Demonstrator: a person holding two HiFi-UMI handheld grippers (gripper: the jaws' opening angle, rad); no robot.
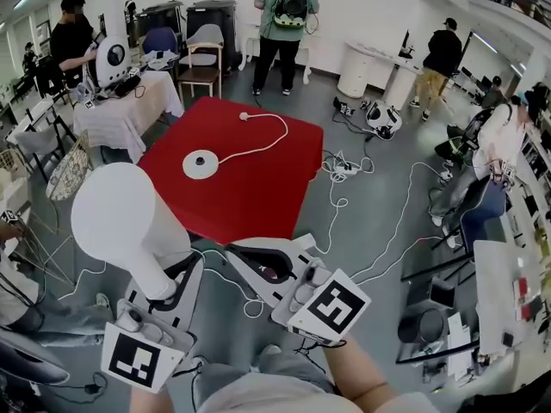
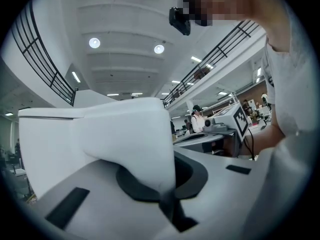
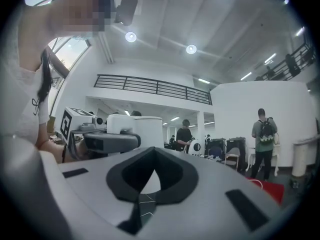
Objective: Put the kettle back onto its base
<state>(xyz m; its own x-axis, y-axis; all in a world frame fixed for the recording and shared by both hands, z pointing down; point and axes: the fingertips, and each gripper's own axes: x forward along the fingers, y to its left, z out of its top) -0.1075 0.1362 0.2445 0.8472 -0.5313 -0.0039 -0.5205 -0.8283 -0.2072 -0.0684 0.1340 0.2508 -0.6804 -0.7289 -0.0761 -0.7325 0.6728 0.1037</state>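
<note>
Grey hall floor surrounds one red table point(image 1: 258, 196) at the centre of the head view. On it lies one round white base point(image 1: 201, 163), with one white cord point(image 1: 258, 136) running toward the upper centre.

Location: the one kettle point(image 1: 120, 218) is at lower left of the head view, well apart from the base and off the table.

Jaw state: the left gripper point(image 1: 176, 274) is closed on the kettle's handle, and its own view shows the white handle clamped between the pads. The right gripper point(image 1: 241, 256), at lower centre, has its jaws together with nothing between them.

Handling, as judged:
- The shell looks rigid, smooth and likely slippery.
- The fill level is not visible, so treat the kettle as possibly heavy.
- The handle is the correct hold; the body hangs to one side of the jaws and may tilt.
- The base looks light and may slide under an off-centre landing.

Count: two grippers; at least four bystanders along the upper and right edges.
</note>
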